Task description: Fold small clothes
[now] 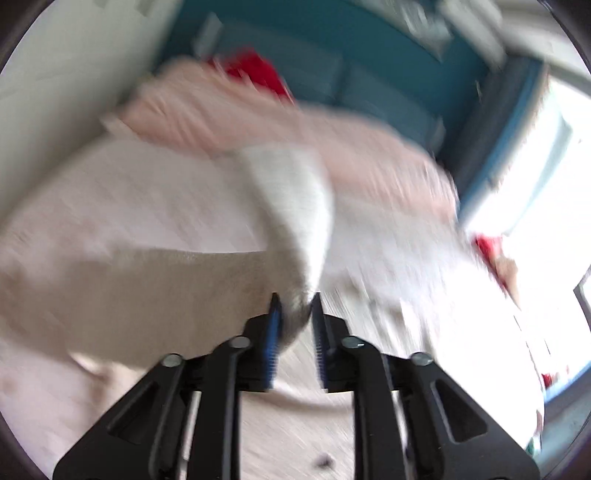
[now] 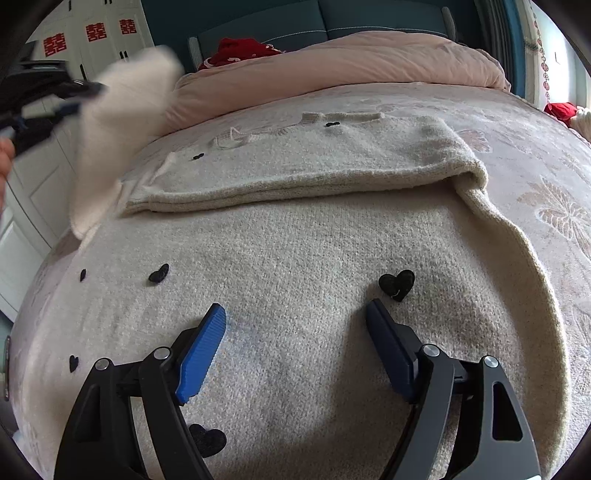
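Note:
A cream knit sweater [image 2: 295,251] with small black hearts [image 2: 397,283] lies spread on the bed. Its right sleeve [image 2: 332,166] is folded across the upper body. My left gripper [image 1: 295,306] is shut on the left sleeve [image 1: 291,206] and holds it lifted in the air; the view is blurred by motion. In the right wrist view this gripper [image 2: 74,98] and the raised sleeve [image 2: 122,122] show at the upper left. My right gripper [image 2: 295,314] is open and empty, low over the sweater's body.
A pink duvet [image 2: 351,62] is bunched at the head of the bed, with a red cloth [image 2: 240,50] behind it. The teal headboard [image 2: 332,18] stands at the back. White wardrobe doors [image 2: 29,192] are at the left. The patterned bedspread [image 2: 546,206] extends right.

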`<state>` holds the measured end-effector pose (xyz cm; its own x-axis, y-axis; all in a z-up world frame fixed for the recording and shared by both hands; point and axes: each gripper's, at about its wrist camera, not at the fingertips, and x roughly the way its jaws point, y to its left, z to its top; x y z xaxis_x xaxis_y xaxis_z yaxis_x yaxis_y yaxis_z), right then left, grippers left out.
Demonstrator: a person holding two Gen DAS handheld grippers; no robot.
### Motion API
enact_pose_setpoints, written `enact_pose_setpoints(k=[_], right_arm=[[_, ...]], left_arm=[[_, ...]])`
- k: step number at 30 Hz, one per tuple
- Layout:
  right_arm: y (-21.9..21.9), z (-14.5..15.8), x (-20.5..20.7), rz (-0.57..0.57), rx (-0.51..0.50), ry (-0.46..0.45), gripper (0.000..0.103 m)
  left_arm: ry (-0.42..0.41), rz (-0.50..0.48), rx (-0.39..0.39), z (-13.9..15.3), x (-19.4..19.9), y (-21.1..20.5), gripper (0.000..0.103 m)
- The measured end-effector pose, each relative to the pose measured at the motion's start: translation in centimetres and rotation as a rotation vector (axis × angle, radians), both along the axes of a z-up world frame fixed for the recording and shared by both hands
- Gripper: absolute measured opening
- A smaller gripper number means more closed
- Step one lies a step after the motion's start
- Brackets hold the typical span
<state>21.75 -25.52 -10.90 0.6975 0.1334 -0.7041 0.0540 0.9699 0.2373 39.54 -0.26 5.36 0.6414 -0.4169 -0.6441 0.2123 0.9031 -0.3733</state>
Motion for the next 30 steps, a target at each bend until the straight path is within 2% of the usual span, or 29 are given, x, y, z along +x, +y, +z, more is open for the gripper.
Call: enact_pose_setpoints(k=[1,2,4,7,9,12,13,15,18,20,21,22,23,24,25,26,28,30], right_arm=[[-0.1,0.0,0.0,0.001,0.008,-0.002,0.076],[-0.2,0.0,0.0,0.002,0.016,-0.004,0.076],[-0.4,0.0,0.0,0.004,0.032,-0.008,0.077],[-0.7,0.3,0.2,0.012,0.063,-0.008,0.078],[-1.2,0.9,0.2,0.003,0.091,-0.007,0.078],[-2.4,3.7,1.2,-0.033,0.131,-0.07,0.079],[-2.8,4.7,2.3,-0.045,0.137,-0.085,0.08],[-3.5,5.9,5.9,-0.057,0.167,-0.05,0.081],[-4.3,5.7,11.6,-0.093,0.222,0.041,0.081],[-4.4,4.5,14.8,-0.117,0.235,0.112,0.081],[-4.3,3.6,16.1,-0.12,0.26,0.15,0.077],[-4.0,2.9,16.8,-0.121,0.294,0.173,0.061],[-3.8,2.5,17.2,-0.12,0.309,0.181,0.055],[-3.2,2.3,17.6,-0.117,0.292,0.183,0.039],[-2.8,2.3,17.8,-0.111,0.267,0.177,0.02],[-2.3,2.3,18.0,-0.102,0.24,0.173,0.015],[-1.7,2.6,17.6,-0.106,0.217,0.153,0.011],[-1.5,3.7,17.6,-0.109,0.236,0.111,0.009]], left_arm=[[0.059,-0.018,0.014,-2.2,-0.2,-1.7,0.052],[0.134,-0.015,0.018,-5.0,-0.6,-3.1,0.058],[0.227,0.031,-0.058,-9.1,-2.0,-3.1,0.059],[0.291,0.113,-0.176,-11.9,-4.1,-1.1,0.06],[0.287,0.18,-0.208,-12.1,-5.0,1.2,0.064],[0.222,0.281,-0.223,-10.7,-5.9,6.6,0.073],[0.195,0.312,-0.212,-9.9,-5.0,8.3,0.076],[0.2,0.362,-0.214,-9.6,-3.6,10.9,0.076],[0.256,0.421,-0.336,-10.7,-1.1,13.7,0.075],[0.302,0.46,-0.434,-12.2,-0.3,14.9,0.072],[0.318,0.476,-0.49,-12.6,1.0,14.7,0.065],[0.325,0.485,-0.525,-13.0,1.1,15.1,0.055],[0.322,0.499,-0.548,-13.3,1.0,15.7,0.051],[0.314,0.517,-0.56,-13.5,0.9,16.0,0.043],[0.301,0.54,-0.566,-13.7,0.7,16.4,0.033],[0.291,0.554,-0.571,-13.6,0.5,16.6,0.03],[0.274,0.588,-0.572,-13.8,0.2,17.0,0.02],[0.274,0.59,-0.549,-14.0,0.6,17.6,0.009]])
